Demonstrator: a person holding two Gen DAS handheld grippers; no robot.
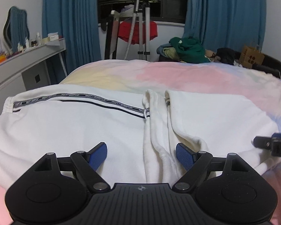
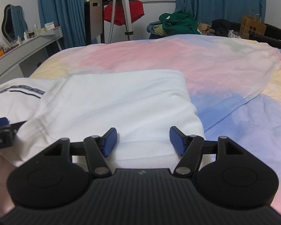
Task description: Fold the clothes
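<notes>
1. The bed (image 2: pixel 206 60) fills most of the room's middle, under a pastel cover in pink, blue and pale yellow; blue curtains (image 1: pixel 71 18) hang on either side of a dark window at the far wall.
2. A white garment (image 1: pixel 75 123) lies spread over the near part of the bed; it is the thing to be folded; a grey printed band with a dark stripe (image 1: pixel 80 101) runs along its far left edge, and a seam with bunched folds runs down its middle; in the right wrist view its right portion (image 2: pixel 121 101) lies flat, with a ribbed hem at the near edge.
3. A grey desk (image 1: pixel 28 60) stands at the left wall, crowded with bottles and small boxes; a wavy-edged mirror (image 1: pixel 15 28) leans above it.
4. Beyond the far edge of the bed lies a heap of clothes, a green one (image 1: pixel 189 48) on top; left of it stands a metal stand with a red cloth (image 1: pixel 136 31) draped behind it; a brown paper bag (image 1: pixel 251 56) sits far right.
5. The left tongs (image 1: pixel 141 154) hover just over the garment's middle folds, jaws spread apart, gripping nothing.
6. The right tongs (image 2: pixel 143 141) hang over the near hem of the garment's right part, jaws likewise parted and empty; whether the blue pads (image 2: pixel 109 142) touch the cloth I cannot tell.
</notes>
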